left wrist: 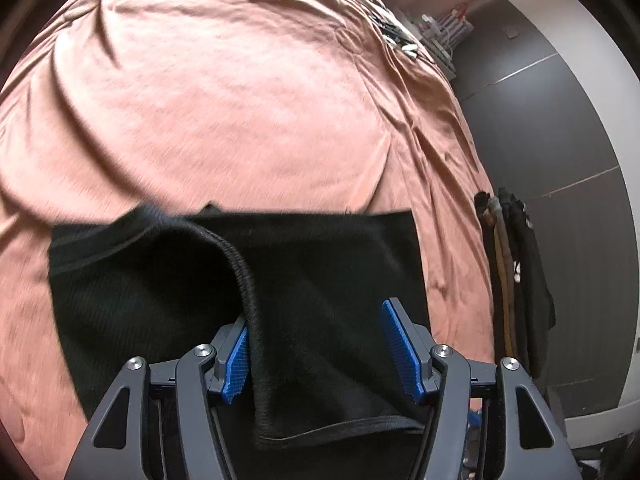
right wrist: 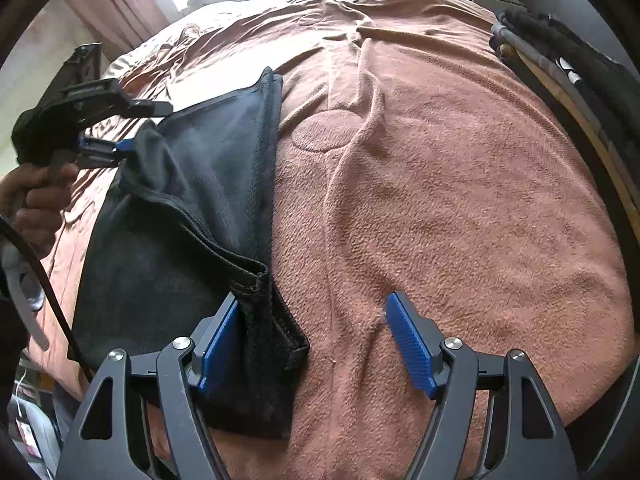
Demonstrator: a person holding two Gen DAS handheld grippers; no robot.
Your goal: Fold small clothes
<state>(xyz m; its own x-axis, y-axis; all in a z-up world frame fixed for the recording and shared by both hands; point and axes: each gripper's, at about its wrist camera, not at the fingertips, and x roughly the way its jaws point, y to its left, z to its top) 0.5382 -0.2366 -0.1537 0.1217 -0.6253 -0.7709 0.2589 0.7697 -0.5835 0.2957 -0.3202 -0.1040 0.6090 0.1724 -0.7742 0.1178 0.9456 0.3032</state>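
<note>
A small black garment (left wrist: pixel 192 280) lies on the pink bedspread (left wrist: pixel 224 100). In the left wrist view my left gripper (left wrist: pixel 320 344) is open, its jaws wide apart over the cloth, and a raised ribbed hem (left wrist: pixel 240 276) rests against its left pad (left wrist: pixel 238 364). In the right wrist view my right gripper (right wrist: pixel 316 344) is open at the garment's (right wrist: pixel 180 220) near corner; the corner hangs against the left pad (right wrist: pixel 218 344), the right pad is over bare bedspread (right wrist: pixel 440 200). The left gripper (right wrist: pixel 100 148) shows at far left by the cloth's far edge.
A stack of dark folded clothes (left wrist: pixel 516 264) hangs at the bed's right edge, also in the right wrist view (right wrist: pixel 560 60). Dark floor (left wrist: pixel 540 120) lies beyond the bed. A patterned item (left wrist: pixel 396 36) lies at the bed's far end. Pillows and curtain (right wrist: pixel 120 0) are at the back.
</note>
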